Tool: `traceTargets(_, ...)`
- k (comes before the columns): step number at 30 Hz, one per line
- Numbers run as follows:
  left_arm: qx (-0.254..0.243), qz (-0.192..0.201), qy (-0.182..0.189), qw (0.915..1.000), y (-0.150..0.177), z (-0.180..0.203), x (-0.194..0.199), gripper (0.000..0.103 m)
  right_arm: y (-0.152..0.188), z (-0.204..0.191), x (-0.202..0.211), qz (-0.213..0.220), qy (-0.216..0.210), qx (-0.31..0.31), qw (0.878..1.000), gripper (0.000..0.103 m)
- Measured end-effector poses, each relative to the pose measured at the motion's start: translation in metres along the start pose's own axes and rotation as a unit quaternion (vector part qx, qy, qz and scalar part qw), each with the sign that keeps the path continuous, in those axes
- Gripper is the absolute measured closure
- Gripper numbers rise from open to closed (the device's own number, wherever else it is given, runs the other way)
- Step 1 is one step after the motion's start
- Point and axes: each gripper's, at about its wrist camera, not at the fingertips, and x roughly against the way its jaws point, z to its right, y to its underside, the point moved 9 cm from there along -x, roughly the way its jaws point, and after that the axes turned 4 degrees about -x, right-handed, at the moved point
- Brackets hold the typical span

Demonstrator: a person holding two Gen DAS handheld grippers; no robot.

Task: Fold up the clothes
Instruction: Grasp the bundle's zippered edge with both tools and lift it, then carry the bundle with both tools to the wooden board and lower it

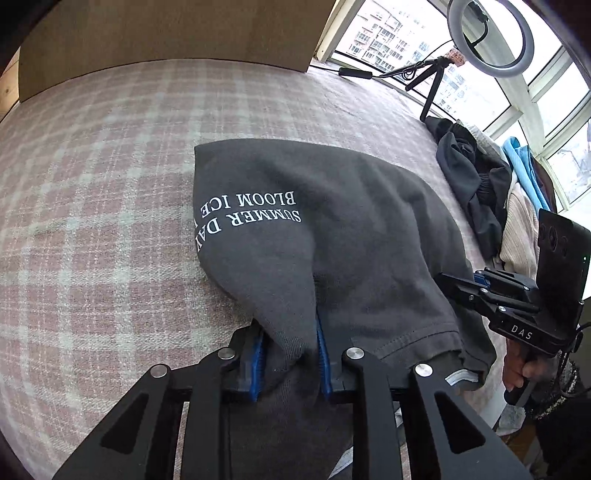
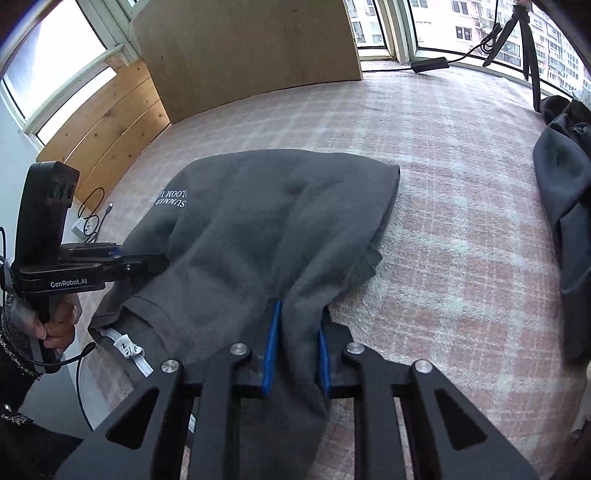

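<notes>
A dark grey T-shirt (image 1: 332,229) with white lettering lies folded over on a pink plaid bedcover (image 1: 92,192). My left gripper (image 1: 290,332) is shut on a bunched near edge of it, cloth pinched between the blue pads (image 1: 258,358). From the right wrist view the same T-shirt (image 2: 266,221) stretches away, and my right gripper (image 2: 297,325) is shut on its near right edge. Each gripper shows in the other's view: the right gripper (image 1: 448,278) at the shirt's right side, the left gripper (image 2: 162,260) at its left side. A white neck label (image 2: 129,349) hangs at the near left.
A pile of dark, blue and cream clothes (image 1: 495,206) lies on the right of the bed. A ring light on a tripod (image 1: 484,33) stands by the window. A wooden headboard (image 2: 243,48) rises at the far end. A power strip with cables (image 2: 86,227) lies off the left edge.
</notes>
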Motion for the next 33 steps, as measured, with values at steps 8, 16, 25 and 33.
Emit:
traceTargets(8,-0.006,0.038,0.038,0.9985,-0.019,-0.001,0.046,0.089,-0.037,-0.039,0.030,0.038,-0.052,-0.035,0.997,0.090)
traceTargets(16,-0.027,0.115,0.007,0.9930,-0.078,-0.060,0.132,0.089,-0.124,-0.114,0.057,0.091,-0.069,0.031,0.993,0.090)
traceTargets(25,-0.009,0.172,-0.088,0.9811,-0.155,-0.198,0.210,0.089,-0.233,-0.195,-0.011,0.099,-0.105,0.070,0.987,0.090)
traceTargets(33,0.023,0.147,-0.142,0.9786,-0.185,-0.315,0.187,0.089,-0.280,-0.248,-0.123,0.059,-0.140,0.051,0.987,0.090)
